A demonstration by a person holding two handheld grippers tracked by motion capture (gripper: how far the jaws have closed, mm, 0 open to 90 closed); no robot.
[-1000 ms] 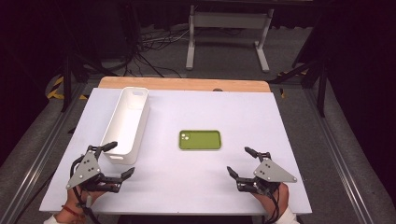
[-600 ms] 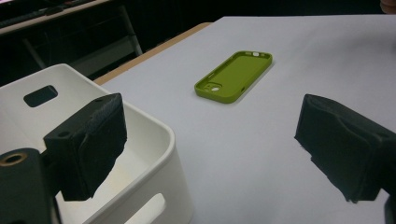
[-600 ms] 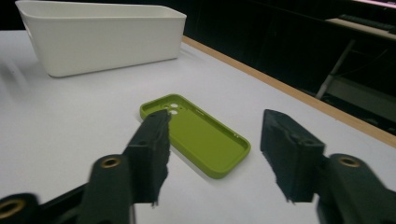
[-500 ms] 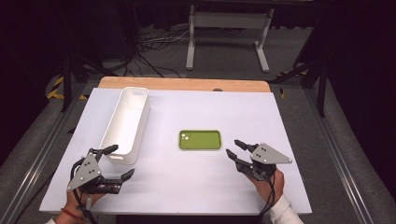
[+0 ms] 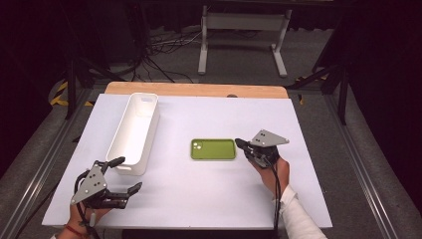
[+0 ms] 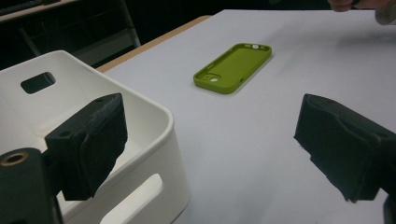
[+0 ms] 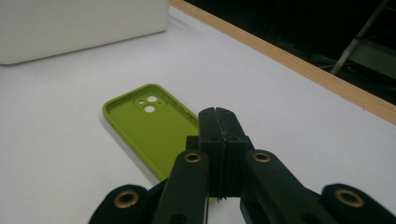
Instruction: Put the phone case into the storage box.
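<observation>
Taking the green phone case as your marker, lying flat and open side up in the middle of the white table: far to its left, and a bit nearer you, you're holding the left gripper with its jaws spread wide and nothing between them. In the left gripper view those pads are framing the near end of the white bin, which is sitting lengthwise left of the case, well apart from it. That hand is looking parked, probably kept out of the way so the other one can work.

The case itself is lying untouched, camera cutout end toward the bin, long side running across the table. Its rim is facing up, which should give you an edge to catch or push against.

Just right of the case, you're bringing in the right gripper. Its jaws have just been closing and are now pressed tight together with nothing pinched; the right gripper view shows the two tips meeting as one blunt point right at the case's near short end. Whether they're actually touching it, I can't tell. Closed like that, the tip is likely serving as a pusher or a wedge to nudge the case leftward or slip under its rim.
</observation>
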